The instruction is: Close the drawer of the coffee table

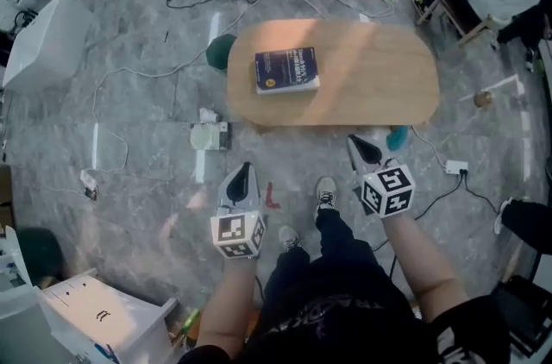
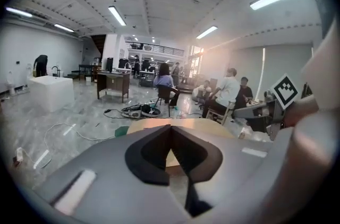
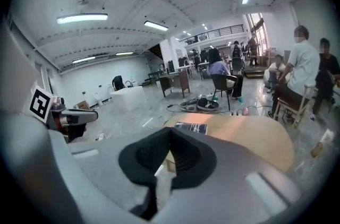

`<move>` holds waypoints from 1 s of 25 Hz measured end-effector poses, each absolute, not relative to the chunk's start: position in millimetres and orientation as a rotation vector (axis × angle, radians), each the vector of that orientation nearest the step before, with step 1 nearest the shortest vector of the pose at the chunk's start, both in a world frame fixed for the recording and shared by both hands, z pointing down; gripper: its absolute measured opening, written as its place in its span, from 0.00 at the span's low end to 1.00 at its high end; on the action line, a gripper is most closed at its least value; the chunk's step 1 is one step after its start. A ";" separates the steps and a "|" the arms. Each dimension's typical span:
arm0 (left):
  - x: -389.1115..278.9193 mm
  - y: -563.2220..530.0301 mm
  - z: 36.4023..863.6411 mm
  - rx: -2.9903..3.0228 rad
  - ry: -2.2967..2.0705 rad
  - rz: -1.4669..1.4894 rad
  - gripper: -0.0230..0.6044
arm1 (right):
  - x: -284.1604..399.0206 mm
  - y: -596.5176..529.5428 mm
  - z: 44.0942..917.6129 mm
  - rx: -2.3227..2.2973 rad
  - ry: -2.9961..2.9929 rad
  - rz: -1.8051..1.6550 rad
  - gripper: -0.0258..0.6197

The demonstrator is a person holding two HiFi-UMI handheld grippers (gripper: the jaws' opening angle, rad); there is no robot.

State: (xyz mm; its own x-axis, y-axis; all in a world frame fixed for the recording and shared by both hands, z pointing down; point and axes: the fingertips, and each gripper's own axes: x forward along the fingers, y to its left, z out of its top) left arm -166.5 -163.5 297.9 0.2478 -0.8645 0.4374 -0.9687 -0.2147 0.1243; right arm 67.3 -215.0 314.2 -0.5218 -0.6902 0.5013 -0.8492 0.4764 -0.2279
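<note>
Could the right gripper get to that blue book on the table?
Probably yes: the right gripper hangs by the table's near edge, with only bare tabletop between it and the book. Its jaws are shut, though.

The person wears loose black trousers (image 1: 335, 259), a black top (image 1: 315, 323) with a faint pale pattern across the front, and light grey sneakers (image 1: 325, 192). A short black sleeve (image 1: 470, 335) with white print covers the right upper arm, and the forearms are bare. The left gripper (image 1: 244, 173) has a smooth, light grey, wedge-shaped plastic shell that narrows to rounded matte black jaw pads. At its rear it carries a white cube (image 1: 239, 235) printed with black square markers. The right gripper (image 1: 366, 149) is built the same way, with its own white marker cube (image 1: 387, 190). Pale rectangular strips are set into each grey shell.
</note>
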 end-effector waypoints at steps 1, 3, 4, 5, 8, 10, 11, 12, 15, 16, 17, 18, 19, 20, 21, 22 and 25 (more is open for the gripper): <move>-159.7 -153.2 286.9 2.197 -1.642 0.391 0.05 | 66.5 -205.2 296.0 1.317 -2.405 0.623 0.04; -145.2 -128.7 265.9 2.284 -1.561 0.412 0.05 | 65.9 -181.5 262.9 1.356 -2.436 0.565 0.04; -138.2 -115.3 255.8 2.324 -1.527 0.418 0.05 | 65.9 -168.6 249.3 1.370 -2.449 0.545 0.04; -132.6 -101.9 246.4 2.359 -1.500 0.417 0.05 | 65.3 -155.4 238.0 1.380 -2.462 0.536 0.04; -124.1 -64.3 225.4 2.416 -1.436 0.375 0.05 | 59.6 -113.1 216.9 1.388 -2.492 0.537 0.04; -118.7 -41.2 216.5 2.427 -1.376 0.337 0.05 | 56.9 -83.4 208.5 1.385 -2.501 0.536 0.04; -116.0 -29.3 213.1 2.427 -1.345 0.323 0.05 | 56.2 -68.4 204.9 1.382 -2.504 0.537 0.04; -113.9 -17.2 210.2 2.427 -1.317 0.313 0.05 | 55.7 -53.6 201.5 1.378 -2.507 0.539 0.04; -110.6 14.5 205.5 2.426 -1.269 0.315 0.05 | 55.7 -15.1 190.6 1.366 -2.527 0.544 0.04; -108.7 22.4 205.5 2.427 -1.261 0.327 0.05 | 57.0 -5.0 187.0 1.359 -2.535 0.548 0.04; -105.4 29.4 206.0 2.427 -1.255 0.339 0.05 | 59.4 4.2 183.9 1.351 -2.542 0.550 0.04; -100.8 36.0 206.8 2.425 -1.250 0.349 0.05 | 62.8 12.6 181.5 1.339 -2.549 0.552 0.04; -95.1 42.9 207.1 2.422 -1.245 0.355 0.05 | 66.9 20.6 179.9 1.324 -2.554 0.553 0.04; -88.6 50.3 206.7 2.419 -1.242 0.358 0.05 | 71.2 28.6 179.0 1.306 -2.559 0.553 0.04; -81.4 58.4 205.6 2.416 -1.240 0.359 0.05 | 75.3 36.8 178.4 1.286 -2.565 0.551 0.04; -73.6 66.8 204.2 2.415 -1.237 0.358 0.05 | 79.3 45.1 178.2 1.262 -2.572 0.551 0.04; -46.8 89.8 200.8 2.407 -1.240 0.344 0.05 | 91.4 69.6 179.2 1.169 -2.600 0.565 0.04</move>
State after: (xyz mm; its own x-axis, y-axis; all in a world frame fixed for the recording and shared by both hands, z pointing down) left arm -46.8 89.8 200.8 0.5739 -0.7171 0.3954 -0.8183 -0.5206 0.2436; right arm 91.4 69.6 179.2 -0.6531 -0.6646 0.3630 -0.7553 0.6061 -0.2493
